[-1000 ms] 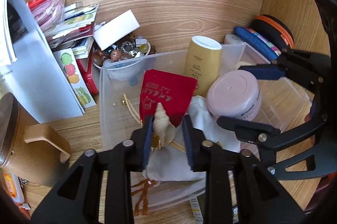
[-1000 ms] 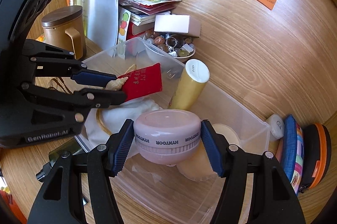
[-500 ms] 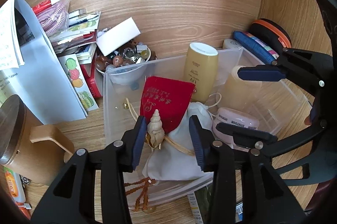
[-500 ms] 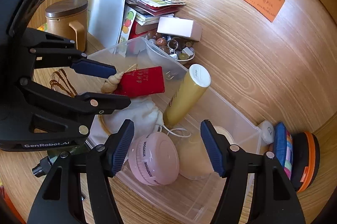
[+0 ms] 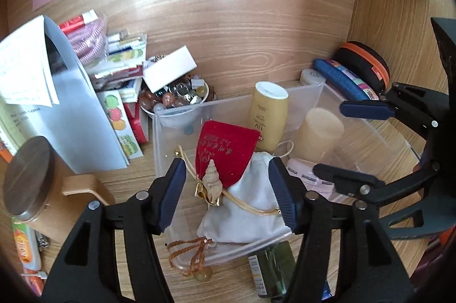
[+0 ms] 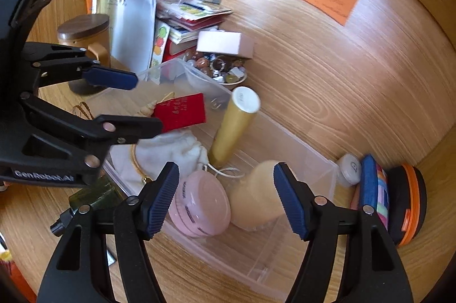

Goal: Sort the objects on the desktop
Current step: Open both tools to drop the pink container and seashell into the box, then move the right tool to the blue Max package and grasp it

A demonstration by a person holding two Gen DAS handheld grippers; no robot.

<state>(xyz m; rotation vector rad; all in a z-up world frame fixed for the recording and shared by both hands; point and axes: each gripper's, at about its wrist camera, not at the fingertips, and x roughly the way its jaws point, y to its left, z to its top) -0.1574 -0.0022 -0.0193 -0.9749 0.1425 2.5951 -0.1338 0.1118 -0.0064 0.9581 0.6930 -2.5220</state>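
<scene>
Seashell (image 5: 212,180) released onto pouches | pink jar (image 6: 203,208) dropped in bin (image 6: 285,157) | both jaws now wide, empty

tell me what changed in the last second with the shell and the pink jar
The left gripper let go of the shell, which now lies on the red pouch and white pouch. The right gripper released the pink jar, now on its side in the clear bin. Both grippers opened and backed off. The yellow bottle stayed put.
</scene>
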